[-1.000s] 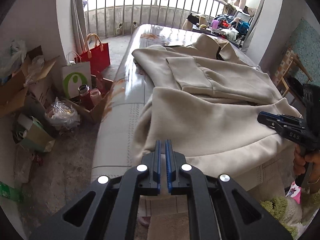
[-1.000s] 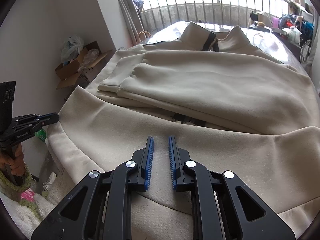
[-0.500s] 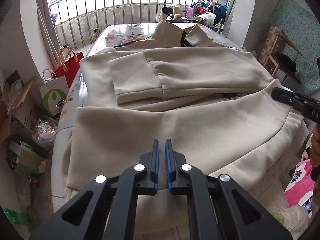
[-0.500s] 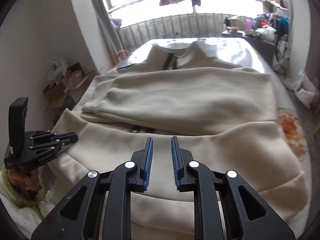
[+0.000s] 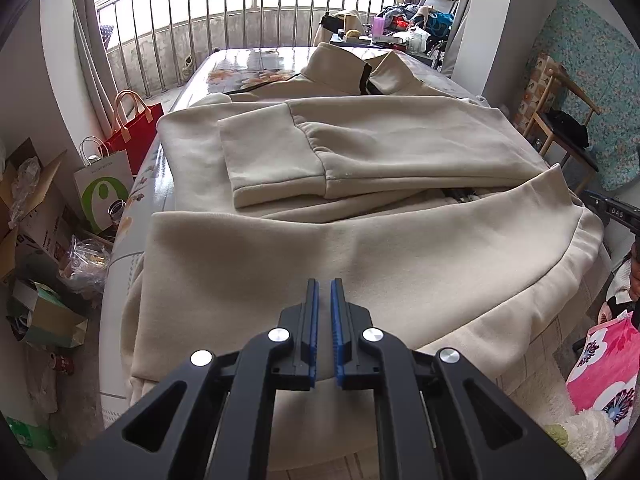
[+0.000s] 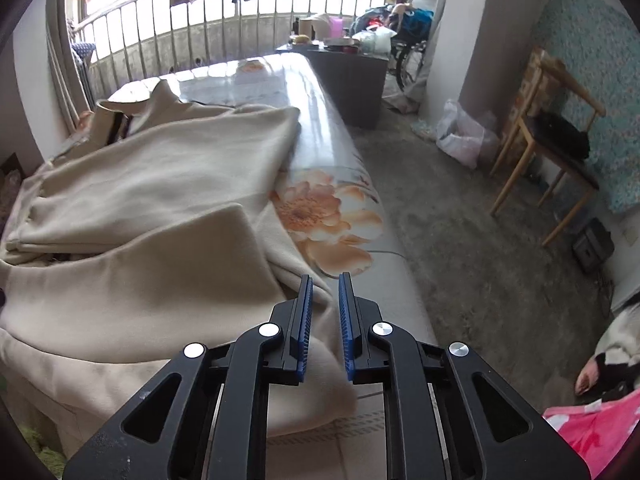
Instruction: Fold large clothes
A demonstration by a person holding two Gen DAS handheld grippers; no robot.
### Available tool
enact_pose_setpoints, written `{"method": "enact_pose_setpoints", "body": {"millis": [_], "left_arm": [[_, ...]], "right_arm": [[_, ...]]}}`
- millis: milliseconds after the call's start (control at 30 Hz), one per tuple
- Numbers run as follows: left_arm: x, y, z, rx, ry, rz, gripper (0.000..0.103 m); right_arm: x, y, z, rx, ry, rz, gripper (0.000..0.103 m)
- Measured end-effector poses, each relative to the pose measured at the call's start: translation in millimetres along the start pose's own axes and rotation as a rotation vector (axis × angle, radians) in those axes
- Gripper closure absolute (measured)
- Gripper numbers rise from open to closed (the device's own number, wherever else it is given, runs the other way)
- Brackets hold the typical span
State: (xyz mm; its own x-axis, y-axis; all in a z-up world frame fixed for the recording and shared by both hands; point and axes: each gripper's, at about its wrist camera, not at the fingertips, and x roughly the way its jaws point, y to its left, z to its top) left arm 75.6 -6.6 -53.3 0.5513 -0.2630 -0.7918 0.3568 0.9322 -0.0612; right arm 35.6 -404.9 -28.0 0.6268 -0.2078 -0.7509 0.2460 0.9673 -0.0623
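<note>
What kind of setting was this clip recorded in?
Most likely a lived-in home room by a balcony: railing bars with laundry hung above, a floral-covered table holding a beige jacket, and a wooden chair.

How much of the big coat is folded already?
Done: both sleeves of the beige coat lie folded across its body, one cuff on top. In hand: nothing; the left gripper is shut and empty above the hem, the right gripper slightly open over the coat's edge. Left: folding the bottom half up toward the collar.
</note>
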Motion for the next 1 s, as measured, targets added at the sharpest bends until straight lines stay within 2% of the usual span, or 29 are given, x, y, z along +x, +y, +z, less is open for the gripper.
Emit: {"method": "enact_pose_setpoints", "body": {"millis": [67,133,267,367,500,600,667,767,1000], "left_arm": [[-0.3,-0.6,0.2,0.001,0.002,0.002,0.097],[-0.4,-0.2,1.0,-0.007,0.008,0.002,0.097],[0.8,0.3,5.3,-0.021,0.031,0.004,0.097],[0.7,-0.4,6.2,-0.028,0.041,0.009,0.097],[0.6,-0.6,5.4,-0.025,0.036,0.012,0.097],[0.9,0.1,5.0,-0.024,0.033,0.008,0.097],[1.4,1.1,5.5,-0.028,0.037,0.002,0.097],[2.4,2.2,7.5,-0.029,0.045,-0.002,0.097],[5.1,-1.2,11.1,-0.029,0.054,0.021,0.096]], "right_arm": [[-14.7,15.4,2.0,-0.019,-0.035,0.073,0.087],[-21.7,35.9,2.2,-0.052,-0.039,0.163,0.073],[-25.8,74.3,-7.4,-0.127,-0.019,0.273,0.061],[-29.2,91.3,-19.4,-0.123,0.009,0.324,0.059],[-52.4,109.8,-29.9,-0.095,-0.004,0.399,0.052],[-61.1,135.7,-36.0,-0.149,-0.028,0.404,0.047],[-57.0,153.6,-43.4,-0.185,-0.010,0.391,0.046],[-35.2,170.7,-57.9,-0.238,0.049,0.306,0.041],[-32.9,165.8,-61.7,-0.213,0.024,0.305,0.037]]}}
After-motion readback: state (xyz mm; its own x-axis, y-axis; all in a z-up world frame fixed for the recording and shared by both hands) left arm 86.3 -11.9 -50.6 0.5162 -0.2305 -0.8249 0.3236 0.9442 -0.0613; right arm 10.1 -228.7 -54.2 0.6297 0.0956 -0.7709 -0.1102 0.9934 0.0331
